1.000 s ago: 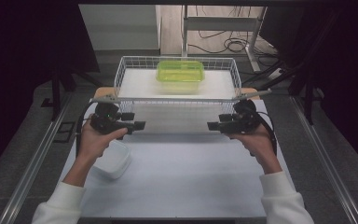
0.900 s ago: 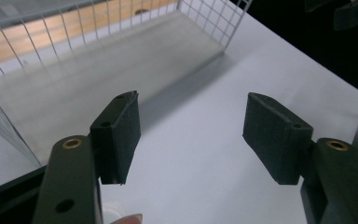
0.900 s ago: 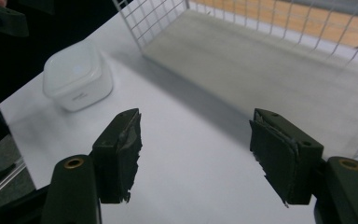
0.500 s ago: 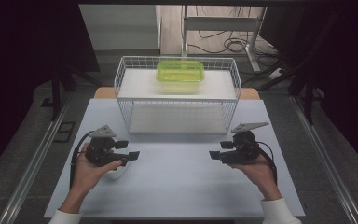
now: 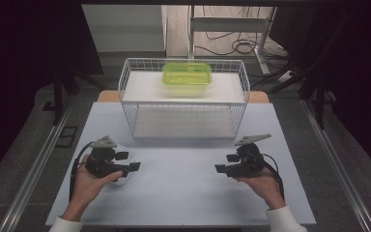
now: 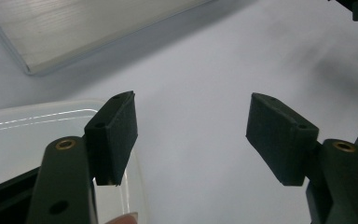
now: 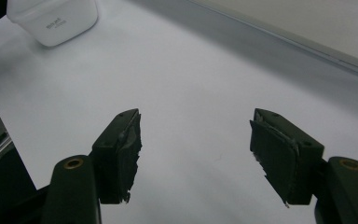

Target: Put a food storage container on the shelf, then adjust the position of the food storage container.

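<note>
We hold our left gripper (image 5: 136, 166) with jaws spread wide and nothing between them, just above a clear plastic container (image 6: 23, 140) that lies under its left jaw. Our right gripper (image 5: 218, 168) is also wide and empty, well apart from that container. Beyond both stands the wire basket (image 5: 183, 104).

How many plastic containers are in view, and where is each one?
2. A green container sits on the wire rack; a clear one lies on the table under the left gripper.
</note>
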Tool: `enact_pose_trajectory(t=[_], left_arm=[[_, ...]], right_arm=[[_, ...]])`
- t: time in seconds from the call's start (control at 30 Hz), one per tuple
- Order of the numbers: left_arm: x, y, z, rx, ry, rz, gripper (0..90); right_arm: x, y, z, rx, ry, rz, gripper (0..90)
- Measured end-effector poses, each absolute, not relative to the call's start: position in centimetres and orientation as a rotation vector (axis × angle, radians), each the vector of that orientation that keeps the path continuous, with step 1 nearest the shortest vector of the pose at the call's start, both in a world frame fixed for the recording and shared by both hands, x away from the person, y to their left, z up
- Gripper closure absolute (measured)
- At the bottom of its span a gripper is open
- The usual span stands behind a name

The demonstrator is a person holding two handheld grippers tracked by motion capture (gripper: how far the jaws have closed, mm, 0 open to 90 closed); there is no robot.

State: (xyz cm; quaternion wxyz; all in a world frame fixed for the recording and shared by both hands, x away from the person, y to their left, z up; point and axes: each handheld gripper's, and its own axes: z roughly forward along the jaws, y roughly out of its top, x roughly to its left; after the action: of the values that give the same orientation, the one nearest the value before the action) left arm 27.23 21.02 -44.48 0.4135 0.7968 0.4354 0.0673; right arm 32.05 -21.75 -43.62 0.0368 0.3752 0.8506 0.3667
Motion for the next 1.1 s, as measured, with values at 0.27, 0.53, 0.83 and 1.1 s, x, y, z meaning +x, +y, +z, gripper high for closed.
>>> enact_pose_trajectory(t=[0.27, 0.53, 0.83, 1.1], left_arm=[[27.4, 20.6, -44.6, 2.014, 1.093, 0.173, 32.5], [27.5, 21.2, -44.4, 2.024, 1.113, 0.209, 32.5], [27.6, 24.9, -43.7, 1.999, 1.205, 0.298, 34.6], [28.7, 28.1, -44.3, 2.008, 1.319, 0.307, 41.4]], right_arm=[[31.9, -22.2, -43.8, 1.170, 2.603, 1.128, 33.1], [31.9, -22.3, -44.0, 1.188, 2.599, 1.131, 33.0], [31.9, -22.1, -44.0, 1.198, 2.592, 1.137, 32.3], [31.7, -22.1, -43.9, 1.201, 2.582, 1.128, 31.8]])
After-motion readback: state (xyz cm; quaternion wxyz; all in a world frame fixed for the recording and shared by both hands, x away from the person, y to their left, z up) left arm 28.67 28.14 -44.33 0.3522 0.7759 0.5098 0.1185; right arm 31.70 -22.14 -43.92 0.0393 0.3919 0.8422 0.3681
